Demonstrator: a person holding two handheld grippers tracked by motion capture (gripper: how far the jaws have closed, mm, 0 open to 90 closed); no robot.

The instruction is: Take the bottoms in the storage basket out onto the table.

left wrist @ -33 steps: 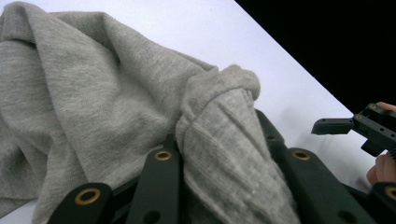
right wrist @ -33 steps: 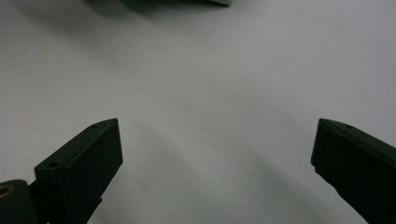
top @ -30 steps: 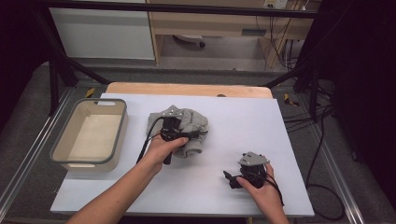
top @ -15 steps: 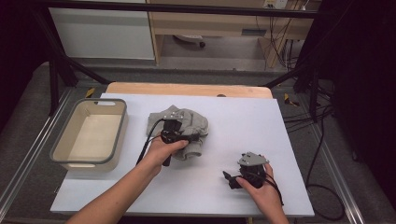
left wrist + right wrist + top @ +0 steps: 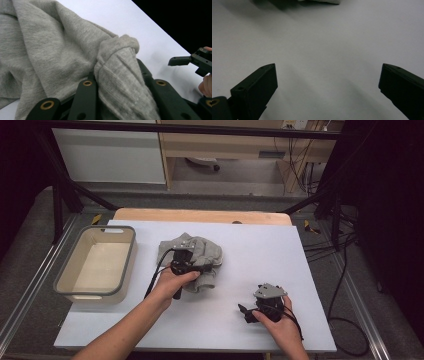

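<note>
Bin [image 5: 95, 265] sits left of the cloth [image 5: 200, 252]; crumpled grey cloth, my left claw [image 5: 117, 82] pinching a fold; right claw [image 5: 327, 85] spread.

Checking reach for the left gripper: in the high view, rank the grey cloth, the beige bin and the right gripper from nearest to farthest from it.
1. Grey cloth: pinched in the left gripper, mid-table.
2. Right gripper: to its right, toward the table's near edge, fingers open over bare tabletop.
3. Beige bin: off the table's left edge. Its near rim and the right gripper are too close to call.
</note>
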